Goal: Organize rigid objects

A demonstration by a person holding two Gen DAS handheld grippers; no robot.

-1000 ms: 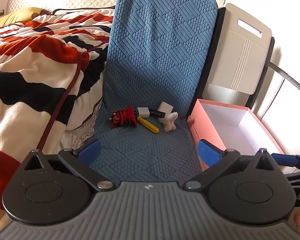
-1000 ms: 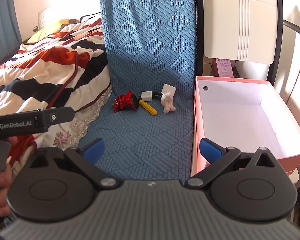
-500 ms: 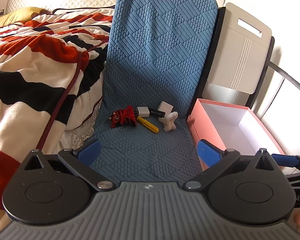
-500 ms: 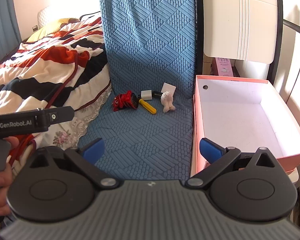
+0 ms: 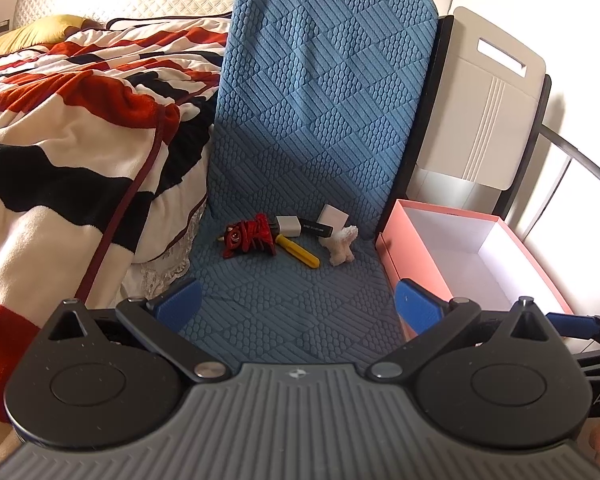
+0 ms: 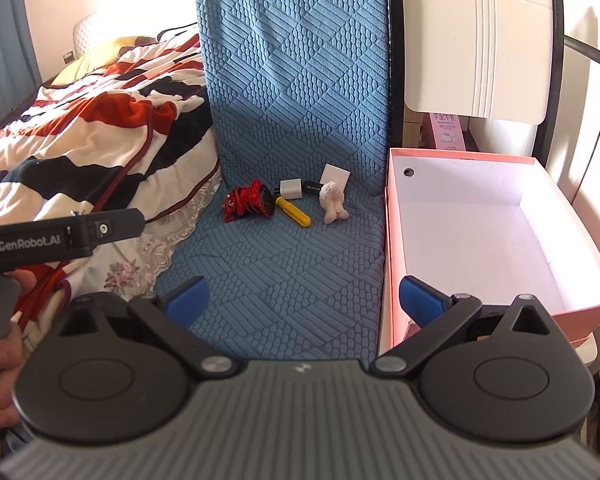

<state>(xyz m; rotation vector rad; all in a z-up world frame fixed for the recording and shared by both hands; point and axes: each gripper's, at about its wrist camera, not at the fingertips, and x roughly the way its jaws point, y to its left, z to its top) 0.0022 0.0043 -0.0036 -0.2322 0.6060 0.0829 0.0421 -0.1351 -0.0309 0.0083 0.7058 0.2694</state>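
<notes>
Small objects lie at the back of the blue quilted seat [image 5: 292,304]: a red toy [image 5: 248,236], a yellow stick [image 5: 298,252], a white adapter with a black stick [image 5: 290,225], a white card [image 5: 333,216] and a white figurine [image 5: 342,244]. They also show in the right wrist view: the red toy [image 6: 247,199], yellow stick [image 6: 294,210], adapter [image 6: 291,189] and figurine [image 6: 333,201]. An open pink box [image 5: 475,252] stands to the right of the seat, empty inside [image 6: 487,236]. My left gripper [image 5: 296,300] and right gripper [image 6: 301,300] are open, empty and well short of the objects.
A bed with a red, black and white striped blanket [image 5: 60,152] borders the seat on the left. A white folding chair back [image 6: 475,36] stands behind the box. The left gripper's body [image 6: 56,236] shows at the left of the right wrist view.
Both views have shifted only slightly; the right gripper has edged a little forward. The objects and jaws are unchanged.
</notes>
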